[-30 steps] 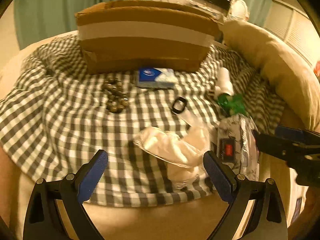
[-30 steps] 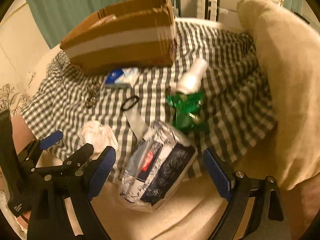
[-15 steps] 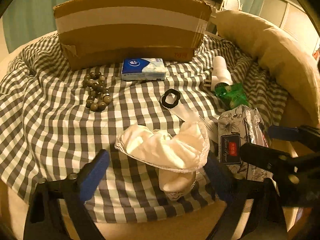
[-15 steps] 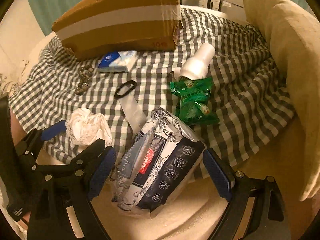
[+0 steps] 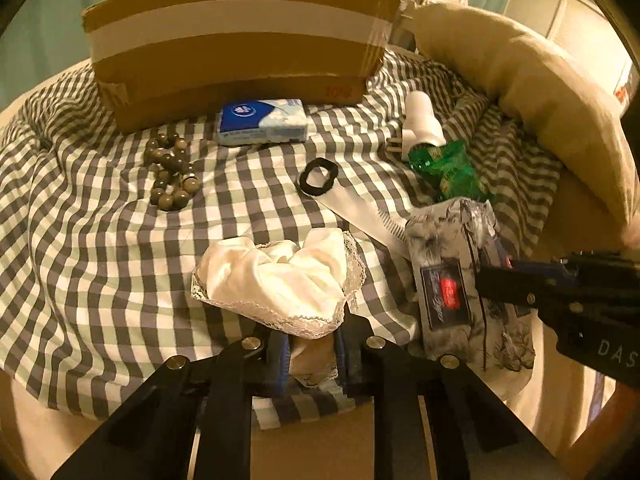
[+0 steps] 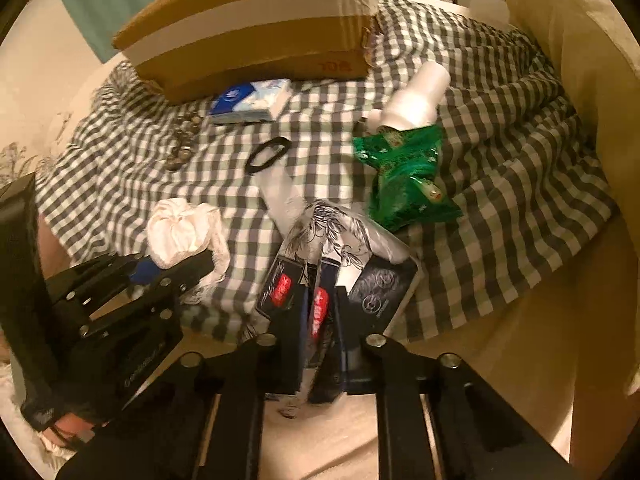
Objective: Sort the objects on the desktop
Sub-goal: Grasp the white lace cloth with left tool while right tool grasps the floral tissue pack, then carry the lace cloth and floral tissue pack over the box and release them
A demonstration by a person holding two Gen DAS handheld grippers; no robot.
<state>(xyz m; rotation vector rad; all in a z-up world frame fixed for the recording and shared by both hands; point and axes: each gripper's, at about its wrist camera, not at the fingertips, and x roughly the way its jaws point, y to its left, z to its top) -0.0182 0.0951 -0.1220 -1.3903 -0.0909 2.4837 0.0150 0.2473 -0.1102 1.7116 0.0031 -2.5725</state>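
My left gripper (image 5: 310,354) is shut on the near edge of a white lace-trimmed cloth (image 5: 276,276) that lies on the checked tablecloth (image 5: 100,240). My right gripper (image 6: 318,320) is shut on the near end of a floral black-and-white wipes pack (image 6: 344,252), which also shows in the left wrist view (image 5: 452,280). In the right wrist view the left gripper (image 6: 160,276) shows at the left, at the white cloth (image 6: 180,228). A cardboard box (image 5: 240,36) stands at the back.
On the cloth lie a blue tissue pack (image 5: 262,122), brown beads (image 5: 172,172), a black hair tie (image 5: 319,176), a clear comb sleeve (image 5: 360,212), a green packet (image 6: 404,176) and a white bottle (image 6: 416,96). A beige cushion (image 5: 540,92) lies at the right.
Both grippers moved forward and went from wide open to shut: the left on the white cloth, the right on the wipes pack.
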